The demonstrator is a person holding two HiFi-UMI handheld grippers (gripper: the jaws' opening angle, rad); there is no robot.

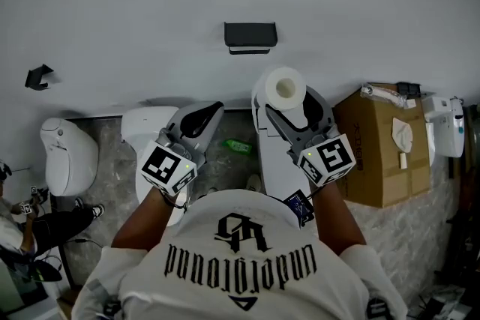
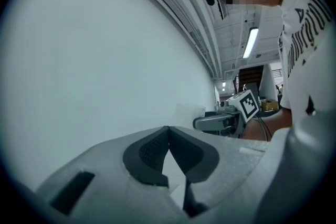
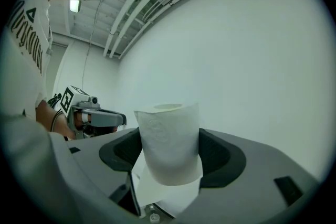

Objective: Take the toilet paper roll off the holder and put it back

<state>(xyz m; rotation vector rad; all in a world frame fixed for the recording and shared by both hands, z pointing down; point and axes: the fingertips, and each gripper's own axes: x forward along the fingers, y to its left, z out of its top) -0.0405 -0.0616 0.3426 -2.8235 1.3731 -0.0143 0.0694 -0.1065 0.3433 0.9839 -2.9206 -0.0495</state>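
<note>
Right tool [image 3: 170,157] pinches the toilet paper roll [image 3: 169,136], held clear of the wall; left tool [image 2: 168,134] beside it is pressed together, empty — beyond, the dark holder [image 1: 250,36] sits bare, so the roll likely needs carrying forward and seating on it.

Roll [image 1: 286,88] beneath wall holder [image 1: 250,37], cardboard box [image 1: 379,154] right — on floor [image 1: 435,228]

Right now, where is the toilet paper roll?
The toilet paper roll is off its mount, clamped between the jaws of the right gripper. In the head view it sits just below and slightly right of the black holder.
</note>
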